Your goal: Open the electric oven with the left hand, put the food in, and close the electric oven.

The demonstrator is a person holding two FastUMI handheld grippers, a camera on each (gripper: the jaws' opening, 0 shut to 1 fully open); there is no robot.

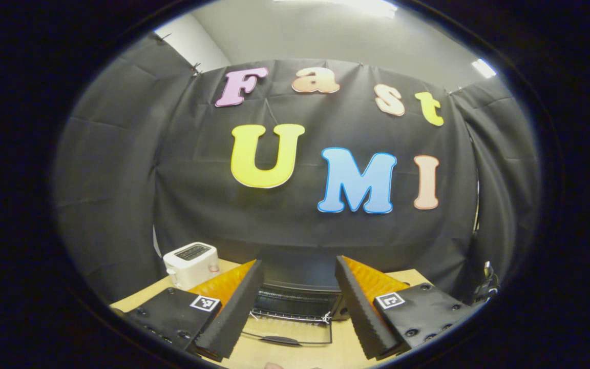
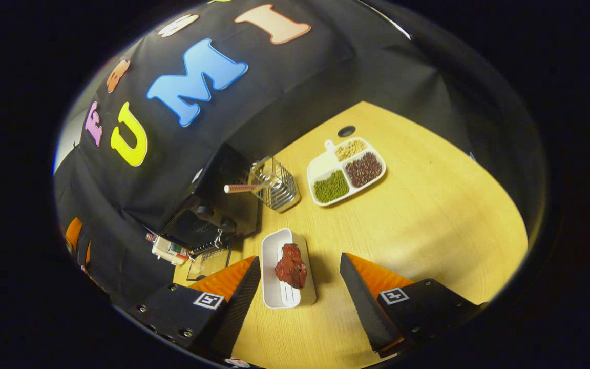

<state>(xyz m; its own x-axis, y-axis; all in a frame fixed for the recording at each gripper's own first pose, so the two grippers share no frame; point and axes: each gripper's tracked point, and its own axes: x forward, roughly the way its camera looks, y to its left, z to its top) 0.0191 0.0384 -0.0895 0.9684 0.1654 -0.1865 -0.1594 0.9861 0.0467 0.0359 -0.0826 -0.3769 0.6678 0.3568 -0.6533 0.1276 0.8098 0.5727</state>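
Facing the black electric oven (image 1: 297, 294), whose glass door (image 1: 287, 333) lies folded down flat onto the wooden surface (image 1: 144, 297), the left hand-held gripper (image 1: 299, 307) hovers spread wide, holding nothing. A white toaster (image 1: 191, 264) stands left. The right hand-held gripper (image 2: 300, 300), likewise agape and empty, frames the white tray (image 2: 273, 266) carrying red food (image 2: 291, 266); bare surface stretches rightward.

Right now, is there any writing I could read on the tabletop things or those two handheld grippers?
None readable.
Black-and-white square tags on the left gripper and right gripper: patterns, no words.
White plastic toaster, dark top panel: marks too small to read.
Black electric oven: front too blurred.
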